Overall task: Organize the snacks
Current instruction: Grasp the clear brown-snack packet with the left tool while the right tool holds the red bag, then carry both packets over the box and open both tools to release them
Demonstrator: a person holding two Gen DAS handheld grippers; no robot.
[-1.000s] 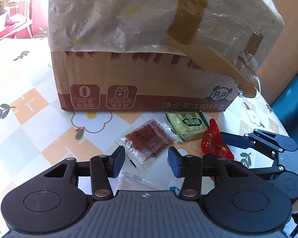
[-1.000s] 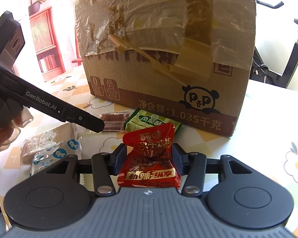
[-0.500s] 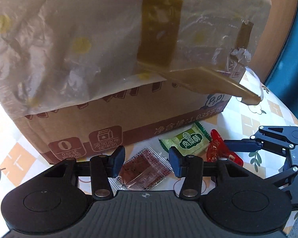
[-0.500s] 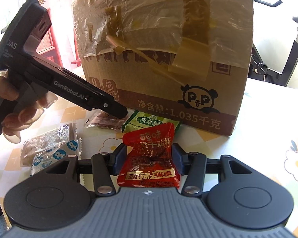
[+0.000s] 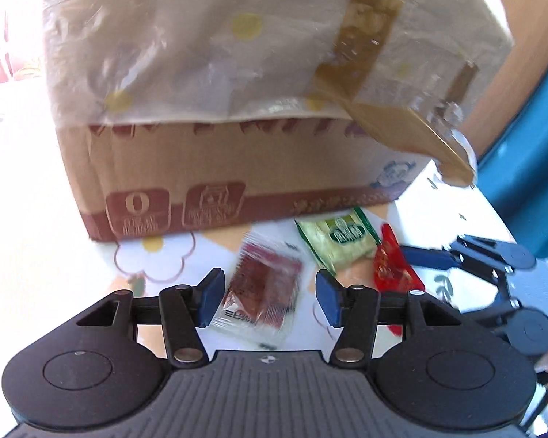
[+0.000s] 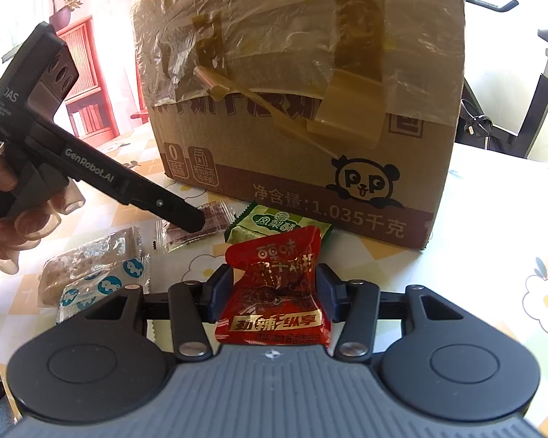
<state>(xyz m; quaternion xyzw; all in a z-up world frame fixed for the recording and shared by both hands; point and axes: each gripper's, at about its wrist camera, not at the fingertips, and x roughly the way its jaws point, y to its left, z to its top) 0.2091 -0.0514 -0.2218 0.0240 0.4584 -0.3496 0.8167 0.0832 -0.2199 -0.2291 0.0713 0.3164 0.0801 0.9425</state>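
Two hand-held grippers work over a flowered tabletop (image 6: pixel 493 219) in front of a taped cardboard box (image 6: pixel 310 127). The right hand-held gripper (image 6: pixel 274 295) has its jaws pressed against the sides of a red snack packet (image 6: pixel 274 292), gripping it at its crinkled waist. The left hand-held gripper (image 5: pixel 266 297) is spread open, its jaws to either side of a clear packet of dark red snack (image 5: pixel 263 292) lying flat on the tabletop, not yet pinched. A green packet (image 5: pixel 336 241) lies just beside it, near the box, and a wrapped cracker bar (image 6: pixel 91 273) sits off to the left. The clear packet looks thin and slick, so closing on it flat could make the jaws skate over the film or shove it against the green packet. The red packet's puffy wrapper could also slide out of the right grip.
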